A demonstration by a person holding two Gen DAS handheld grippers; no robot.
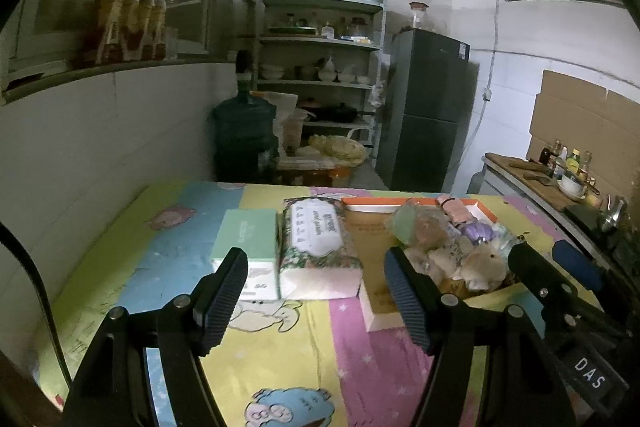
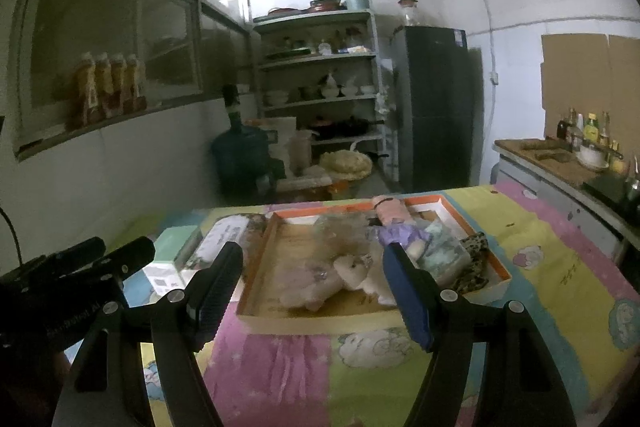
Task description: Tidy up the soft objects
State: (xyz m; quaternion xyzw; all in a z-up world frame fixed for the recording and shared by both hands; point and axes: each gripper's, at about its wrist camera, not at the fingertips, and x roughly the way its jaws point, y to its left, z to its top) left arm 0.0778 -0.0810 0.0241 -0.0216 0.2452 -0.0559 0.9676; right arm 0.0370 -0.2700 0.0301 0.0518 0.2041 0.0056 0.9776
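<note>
An orange-rimmed shallow tray [image 1: 400,201] [image 2: 260,255] lies on the colourful cartoon mat [image 1: 280,347] [image 2: 280,367]. It holds a heap of soft toys [image 1: 448,243]: a cream plush [image 2: 352,269], a pink doll [image 2: 390,211], a purple piece [image 2: 400,235] and a spotted pouch [image 2: 476,263]. My left gripper [image 1: 316,297] [image 2: 124,247] hovers open over the mat, short of a floral tissue pack [image 1: 320,251] and a green box [image 1: 248,239]. My right gripper [image 2: 312,295] [image 1: 550,261] is open with nothing between its fingers, in front of the tray's near edge.
The table stands in a kitchen. A wall with a window ledge and several bottles [image 1: 128,23] runs along the left. Beyond the table are a water jug [image 1: 244,131], shelves [image 1: 320,83] and a fridge [image 1: 428,111]. A counter with bottles [image 2: 580,155] is on the right.
</note>
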